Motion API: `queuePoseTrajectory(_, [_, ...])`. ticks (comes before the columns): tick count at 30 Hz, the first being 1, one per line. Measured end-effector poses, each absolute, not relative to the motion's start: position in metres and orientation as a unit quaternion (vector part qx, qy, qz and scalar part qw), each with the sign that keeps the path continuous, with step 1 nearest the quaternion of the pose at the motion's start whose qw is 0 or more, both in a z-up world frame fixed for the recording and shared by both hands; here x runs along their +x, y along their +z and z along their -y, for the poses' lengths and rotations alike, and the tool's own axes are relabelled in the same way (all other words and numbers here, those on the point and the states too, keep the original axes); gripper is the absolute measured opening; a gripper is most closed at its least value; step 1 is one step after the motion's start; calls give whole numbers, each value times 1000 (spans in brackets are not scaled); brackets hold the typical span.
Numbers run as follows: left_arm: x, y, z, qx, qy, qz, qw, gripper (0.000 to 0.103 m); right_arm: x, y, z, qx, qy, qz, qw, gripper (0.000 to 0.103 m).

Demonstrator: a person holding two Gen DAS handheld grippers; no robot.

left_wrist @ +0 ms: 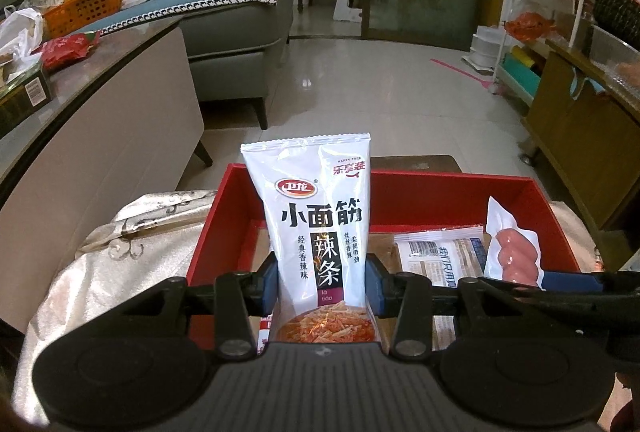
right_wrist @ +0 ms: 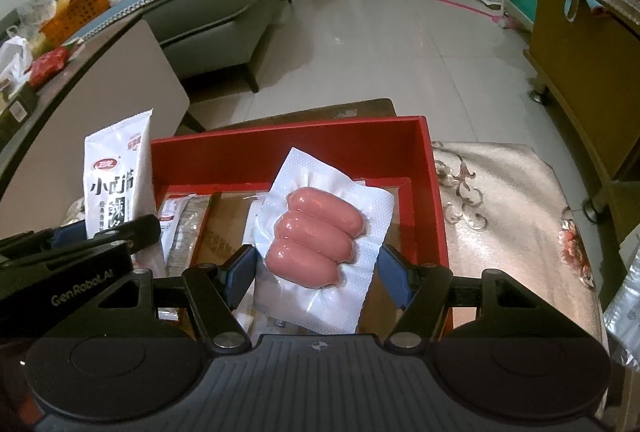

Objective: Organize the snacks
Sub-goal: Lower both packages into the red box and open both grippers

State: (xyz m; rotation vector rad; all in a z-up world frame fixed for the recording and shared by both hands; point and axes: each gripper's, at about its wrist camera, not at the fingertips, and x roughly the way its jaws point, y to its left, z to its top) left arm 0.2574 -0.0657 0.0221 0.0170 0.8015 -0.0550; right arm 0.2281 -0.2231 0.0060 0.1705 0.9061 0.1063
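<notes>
My left gripper (left_wrist: 322, 282) is shut on a white spicy-strip snack bag (left_wrist: 314, 224) and holds it upright over the near left part of the red box (left_wrist: 400, 188). My right gripper (right_wrist: 316, 272) is shut on a clear vacuum pack of three pink sausages (right_wrist: 316, 244), held above the right half of the red box (right_wrist: 280, 148). The sausage pack (left_wrist: 514, 252) also shows in the left wrist view, and the snack bag (right_wrist: 116, 188) in the right wrist view. Flat snack packets (left_wrist: 440, 256) lie on the box floor.
The box sits on a cloth-covered surface (right_wrist: 508, 216). A beige table (left_wrist: 100, 136) with clutter and an orange basket (left_wrist: 84, 8) stands to the left. A grey sofa (left_wrist: 236, 32) is behind, a wooden cabinet (right_wrist: 588, 60) to the right, tiled floor (left_wrist: 380, 92) beyond.
</notes>
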Motion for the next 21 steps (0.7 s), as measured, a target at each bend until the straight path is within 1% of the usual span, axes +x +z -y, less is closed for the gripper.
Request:
queuePoseTrajectory(6, [259, 19, 67, 12, -25, -394, 919, 37, 231, 1, 222, 79, 50, -443, 892, 75])
queuePoseTrajectory(8, [259, 19, 68, 12, -24, -395, 918, 37, 231, 1, 221, 79, 51, -441, 892, 71])
queuePoseTrajectory(13, [260, 19, 70, 20, -24, -395, 918, 38, 231, 2, 221, 82, 55, -440, 893, 71])
queuePoseTrajectory(16, [260, 20, 71, 21, -24, -395, 918, 43, 231, 2, 220, 83, 53, -439, 893, 71])
queuePoseTrajectory(18, [258, 21, 71, 25, -22, -390, 920, 44, 231, 3, 221, 83, 52, -438, 894, 71])
queuePoseTrajectory(19, [257, 22, 71, 27, -21, -387, 921, 48, 231, 4, 221, 83, 53, -437, 894, 72])
queuePoseTrajectory(20, [257, 23, 71, 28, -20, -385, 922, 53, 230, 5, 221, 84, 52, -435, 895, 72])
queuePoseTrajectory(21, [256, 25, 71, 27, -20, -382, 923, 55, 230, 6, 221, 84, 52, -435, 895, 72])
